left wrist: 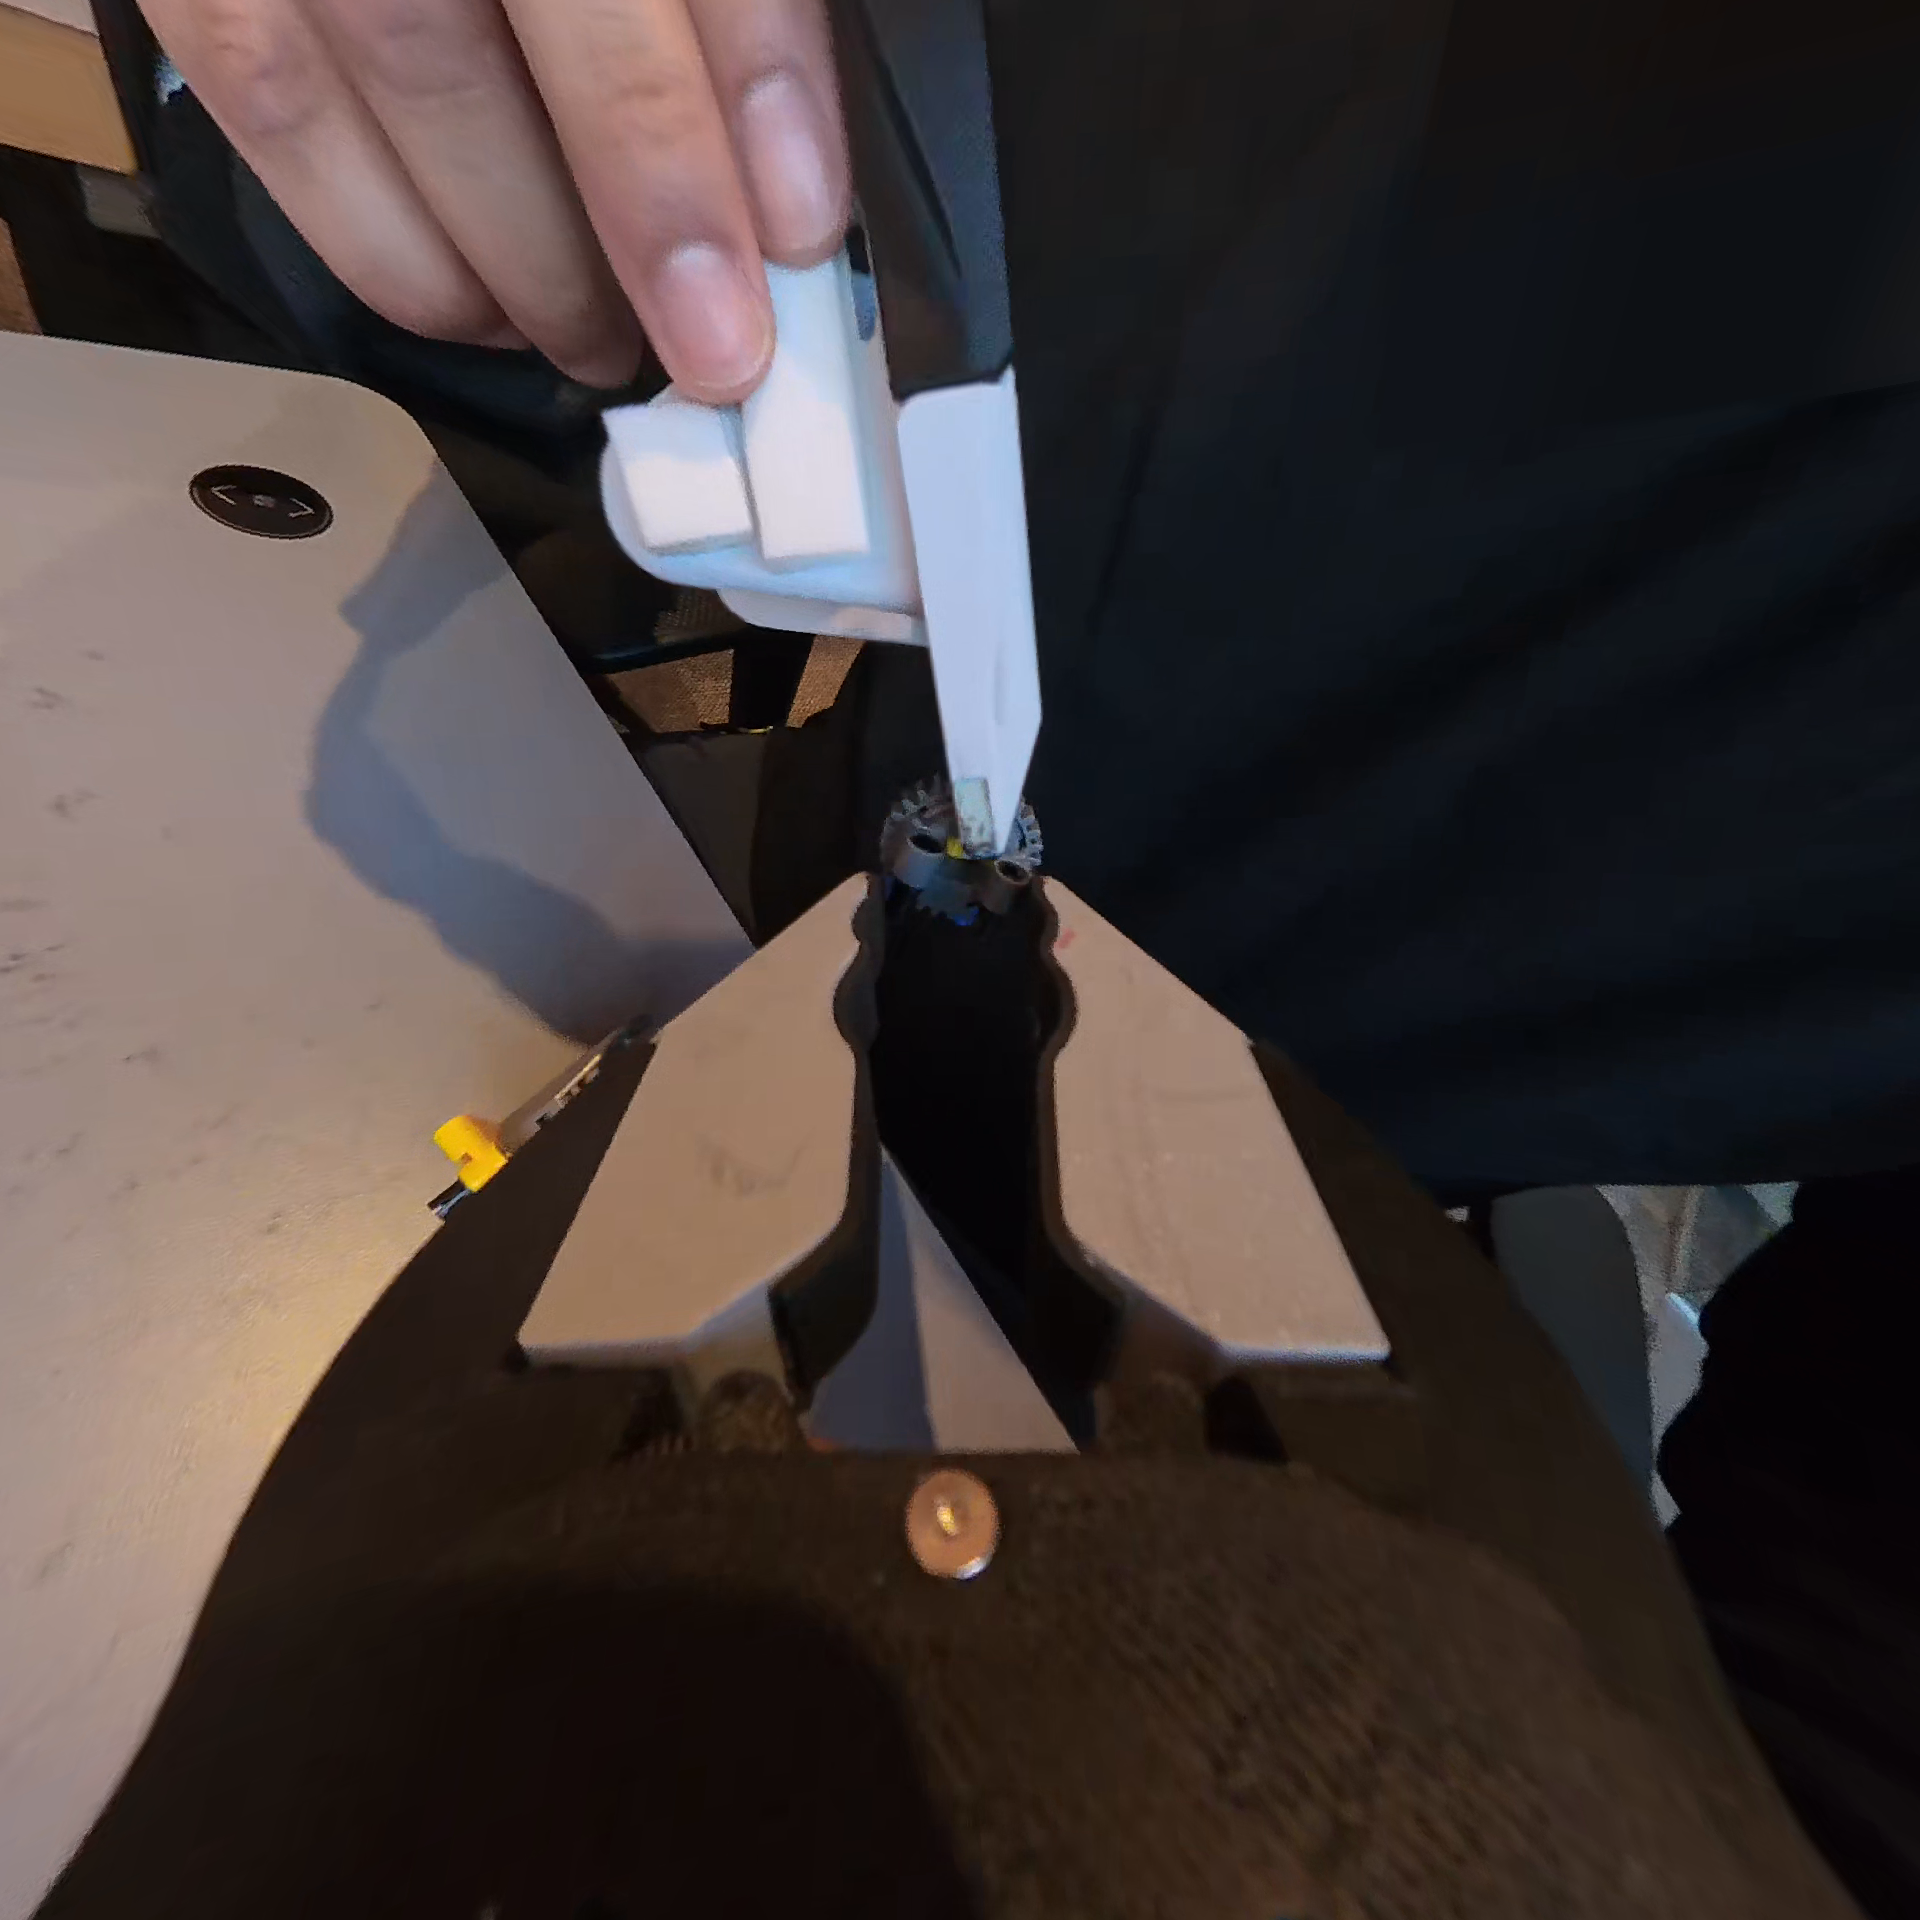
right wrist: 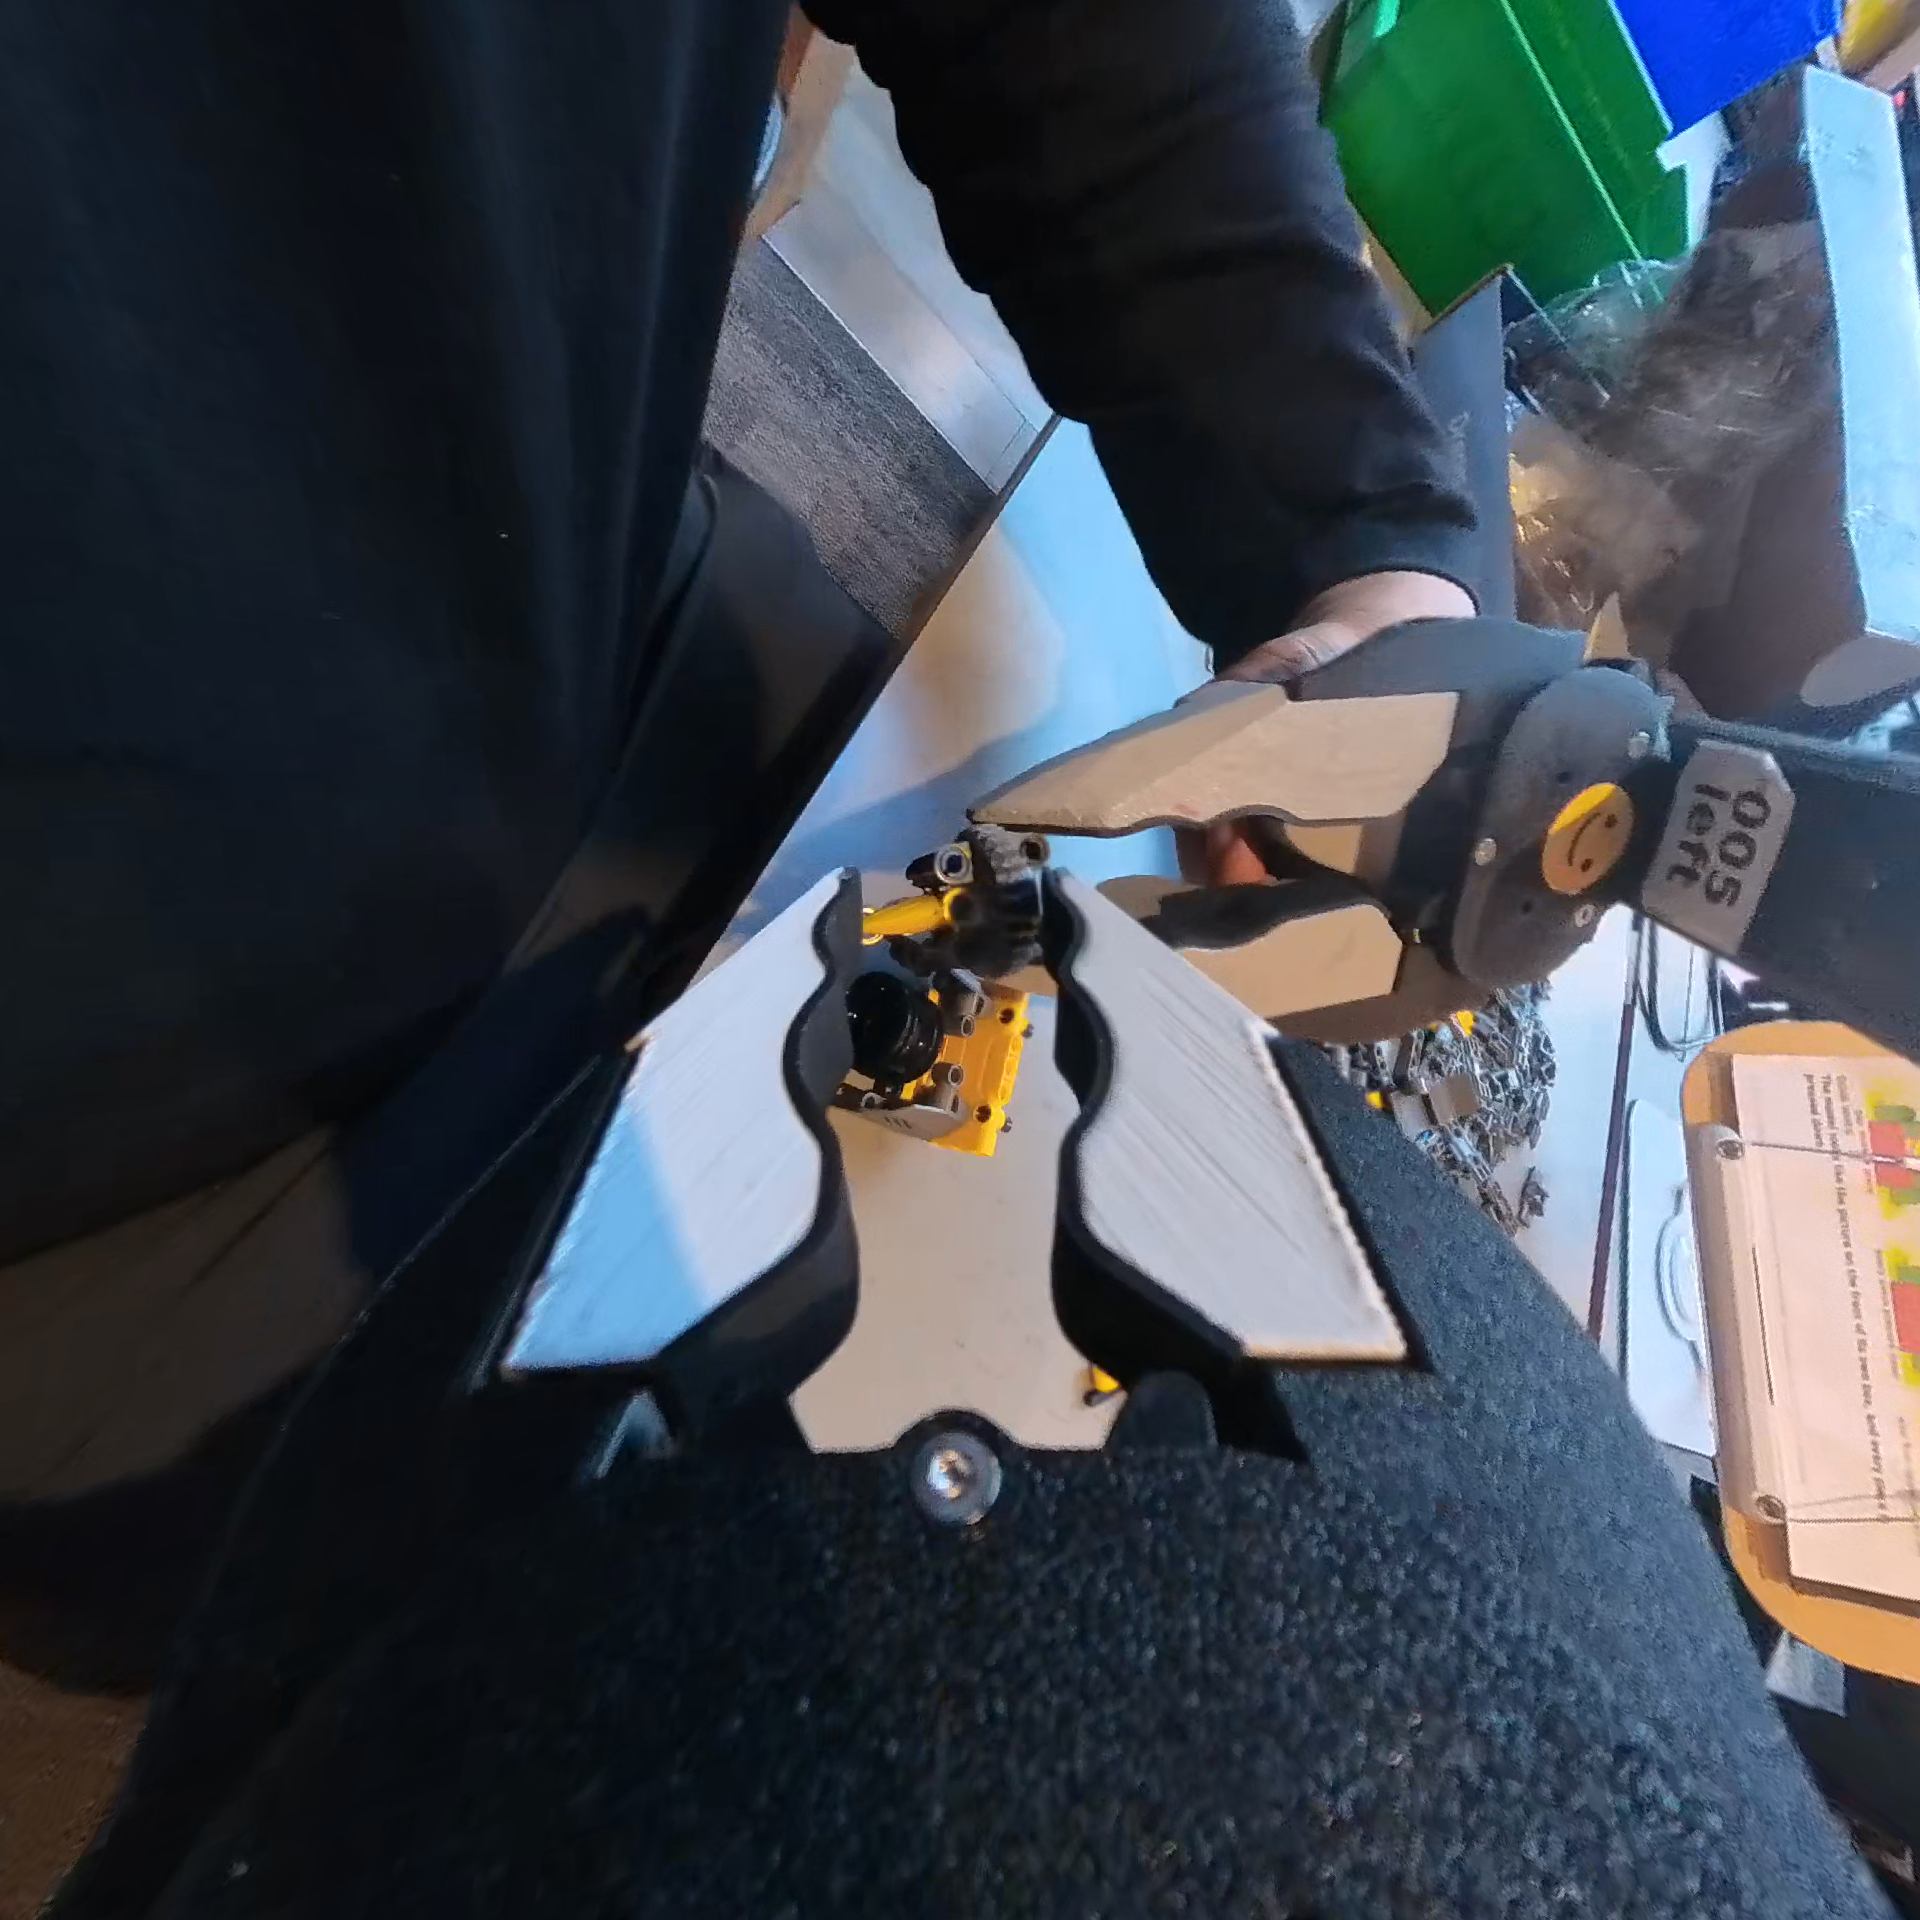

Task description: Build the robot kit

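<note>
A small grey and black gear assembly [left wrist: 961, 862] with a yellow axle is held in the air between both grippers. My left gripper [left wrist: 956, 888] is shut on it at the fingertips. It also shows in the right wrist view [right wrist: 1049, 857], coming in from the right. My right gripper [right wrist: 954, 906] has its fingertips on either side of the same assembly [right wrist: 982, 899], touching the yellow axle and the black part. In the left wrist view it comes down from above [left wrist: 987, 816], held by a hand [left wrist: 582, 156]. A yellow and black model [right wrist: 956, 1070] lies on the table below.
The white table [left wrist: 208, 831] has a round black disc [left wrist: 260, 501] and a yellow piece [left wrist: 464, 1148] near its edge. A pile of grey parts [right wrist: 1475, 1091], an orange case with a paper sheet [right wrist: 1818, 1330] and a green bin [right wrist: 1507, 135] are to the right. The person's dark clothing [left wrist: 1455, 623] is close behind. Both grippers' tips are close together, under 4 cm apart.
</note>
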`<control>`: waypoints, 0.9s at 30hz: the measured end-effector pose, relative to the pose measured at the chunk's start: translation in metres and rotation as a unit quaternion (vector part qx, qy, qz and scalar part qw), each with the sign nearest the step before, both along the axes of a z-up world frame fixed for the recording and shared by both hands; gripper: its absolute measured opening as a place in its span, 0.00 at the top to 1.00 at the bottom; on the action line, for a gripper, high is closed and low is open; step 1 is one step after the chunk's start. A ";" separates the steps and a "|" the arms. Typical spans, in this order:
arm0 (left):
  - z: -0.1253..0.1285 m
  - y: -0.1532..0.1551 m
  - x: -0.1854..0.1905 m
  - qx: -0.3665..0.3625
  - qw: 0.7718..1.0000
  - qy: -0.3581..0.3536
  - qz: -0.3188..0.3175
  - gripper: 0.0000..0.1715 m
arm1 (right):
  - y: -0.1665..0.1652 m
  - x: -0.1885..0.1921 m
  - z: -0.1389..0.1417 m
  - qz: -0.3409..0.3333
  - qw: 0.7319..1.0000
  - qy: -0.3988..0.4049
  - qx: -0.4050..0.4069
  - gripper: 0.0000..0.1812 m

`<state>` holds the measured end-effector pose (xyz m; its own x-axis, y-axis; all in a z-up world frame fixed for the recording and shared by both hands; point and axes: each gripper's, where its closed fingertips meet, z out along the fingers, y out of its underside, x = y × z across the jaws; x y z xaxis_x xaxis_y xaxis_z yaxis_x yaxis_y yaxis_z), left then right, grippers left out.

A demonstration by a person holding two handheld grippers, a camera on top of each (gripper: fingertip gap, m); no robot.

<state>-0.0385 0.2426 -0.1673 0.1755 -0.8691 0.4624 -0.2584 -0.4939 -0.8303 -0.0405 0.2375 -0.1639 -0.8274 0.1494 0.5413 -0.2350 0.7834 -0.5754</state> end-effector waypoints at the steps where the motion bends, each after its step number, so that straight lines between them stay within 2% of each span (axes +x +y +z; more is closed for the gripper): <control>1: 0.000 0.000 0.001 -0.003 1.000 0.000 -0.002 0.86 | -0.001 0.001 -0.001 0.002 1.000 0.000 0.004 0.81; 14: -0.009 -0.003 0.004 -0.024 0.999 0.002 -0.039 0.86 | 0.000 0.006 -0.007 0.009 0.999 -0.021 0.027 0.80; 17: -0.006 -0.007 0.006 -0.028 0.998 -0.007 -0.054 0.86 | -0.001 0.009 -0.010 0.016 0.998 -0.044 0.029 0.76; 20: -0.008 -0.009 0.006 -0.031 0.998 0.000 -0.062 0.86 | -0.001 0.008 -0.011 0.016 0.998 -0.057 0.022 0.76; 27: -0.007 -0.005 0.004 -0.034 0.998 -0.007 -0.052 0.86 | -0.003 0.007 -0.013 0.016 0.997 -0.067 0.026 0.77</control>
